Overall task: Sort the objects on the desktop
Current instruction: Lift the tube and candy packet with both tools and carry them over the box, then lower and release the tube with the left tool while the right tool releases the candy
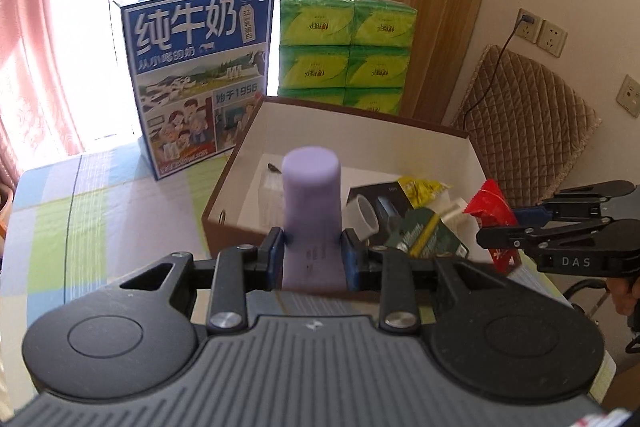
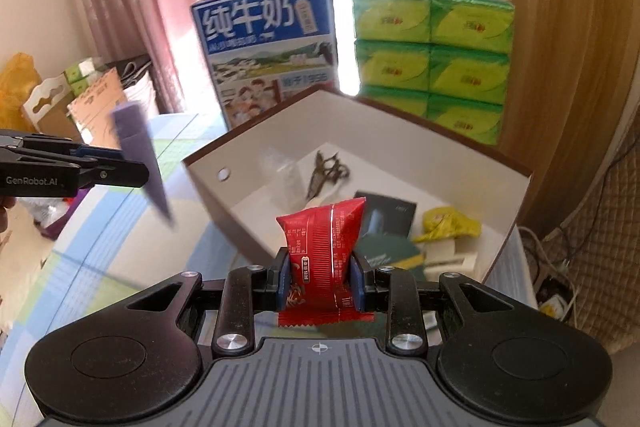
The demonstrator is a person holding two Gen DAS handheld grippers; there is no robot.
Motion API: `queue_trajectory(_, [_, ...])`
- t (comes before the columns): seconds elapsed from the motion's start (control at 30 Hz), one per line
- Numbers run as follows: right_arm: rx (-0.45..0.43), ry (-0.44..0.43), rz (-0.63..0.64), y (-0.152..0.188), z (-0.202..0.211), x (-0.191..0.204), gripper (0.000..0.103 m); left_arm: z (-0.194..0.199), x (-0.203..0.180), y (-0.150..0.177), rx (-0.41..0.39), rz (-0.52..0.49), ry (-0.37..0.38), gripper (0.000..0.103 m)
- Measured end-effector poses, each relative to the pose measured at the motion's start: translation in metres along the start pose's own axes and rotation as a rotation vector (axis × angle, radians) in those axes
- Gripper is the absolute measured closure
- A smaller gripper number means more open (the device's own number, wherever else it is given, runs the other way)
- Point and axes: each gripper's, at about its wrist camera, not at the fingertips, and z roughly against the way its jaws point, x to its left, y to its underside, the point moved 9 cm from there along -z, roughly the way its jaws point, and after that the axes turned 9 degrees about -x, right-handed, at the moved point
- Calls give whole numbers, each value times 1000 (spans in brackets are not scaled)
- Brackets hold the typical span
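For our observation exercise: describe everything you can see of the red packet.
The red packet is a small glossy foil sachet with crimped, serrated ends, a lengthwise seam and fine printed text. It stands on end, clamped at its middle by the right tongs, which pinch it in. It is held above the near edge of the open box.

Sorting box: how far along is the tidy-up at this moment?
Done: the white box already holds a yellow packet, a green packet, a black box and a tape roll. In hand: the left hand-held gripper grips a purple cylinder; the right hand-held gripper grips a red snack packet. Left: dropping both in.
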Motion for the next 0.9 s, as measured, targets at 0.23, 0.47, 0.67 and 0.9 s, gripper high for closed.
queue_trajectory(0.23, [1,14,-31,-13,-21,-24,76,-62,1,-12,54,10,28,103])
queue_trajectory(0.47, [30,7,-44,-8,-35,-35,76,-102,0,-8,128,-38,6,103])
queue_trajectory(0.67, [67,-12,-43,1,-48,-37,76,-116,8,1,177,-55,-8,103])
queue_trajectory(0.9, [85,-68,-37,-1,-68,-27,76,-122,15,7,214,-74,-16,102])
